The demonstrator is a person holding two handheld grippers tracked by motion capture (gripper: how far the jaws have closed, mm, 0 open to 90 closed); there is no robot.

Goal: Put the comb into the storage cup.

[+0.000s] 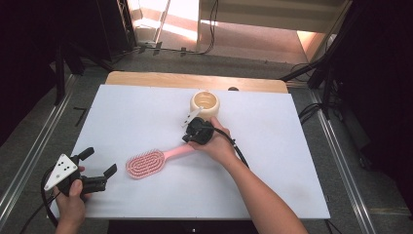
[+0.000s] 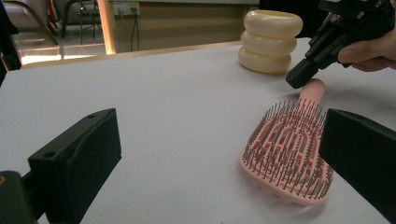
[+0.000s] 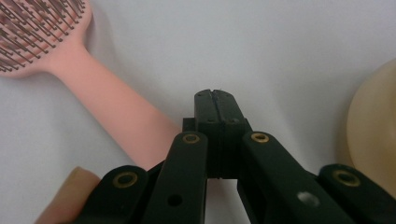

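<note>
just cream ribbed cup (image 1: 205, 103) upright nr pink hairbrush (image 1: 146, 163), inside unclear

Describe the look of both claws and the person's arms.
The left claw is black, with two blocky flat pads and a grey three-cornered plate dotted with black marks. The right claw is black, with brass-coloured rivets on its links and a black cable. Both forearms are bare, no sleeves.

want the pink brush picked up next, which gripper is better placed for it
Right, probably. The right gripper sits right by the hairbrush handle's end, though its jaws are shut and must open first. The left gripper is open but stands apart from the bristle head.
</note>
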